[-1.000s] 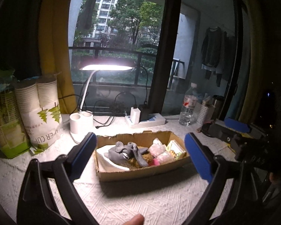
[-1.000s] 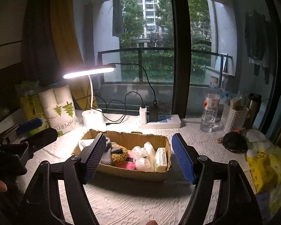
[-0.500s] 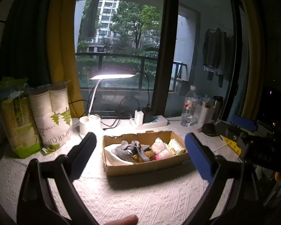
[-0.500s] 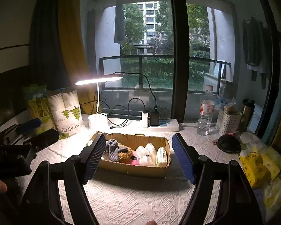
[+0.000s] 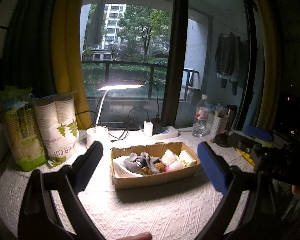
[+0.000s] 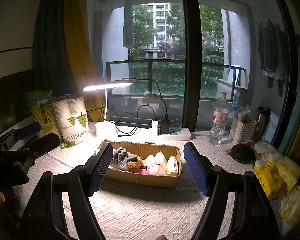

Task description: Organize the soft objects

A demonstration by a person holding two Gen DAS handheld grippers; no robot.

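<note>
A: Left tool [image 5: 150,162]?

B: Spread wide, holding nothing, hovering before the cardboard box [image 5: 156,178] on the desk [image 5: 150,210]. Its view shows the grey soft toy [image 5: 139,160] draped over a white cloth [image 5: 120,166].

A: Right tool [image 6: 148,167]?

B: Also wide apart and empty-handed. Its view adds yellow packets [image 6: 270,176] at the desk's right end. A lamp [image 6: 107,85], power strip [image 6: 174,134] and paper cups [image 6: 74,120] stand behind the box.

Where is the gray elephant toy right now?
The gray elephant toy lies in the cardboard box at its left end, beside the brown fuzzy thing, under the lamp.
</note>
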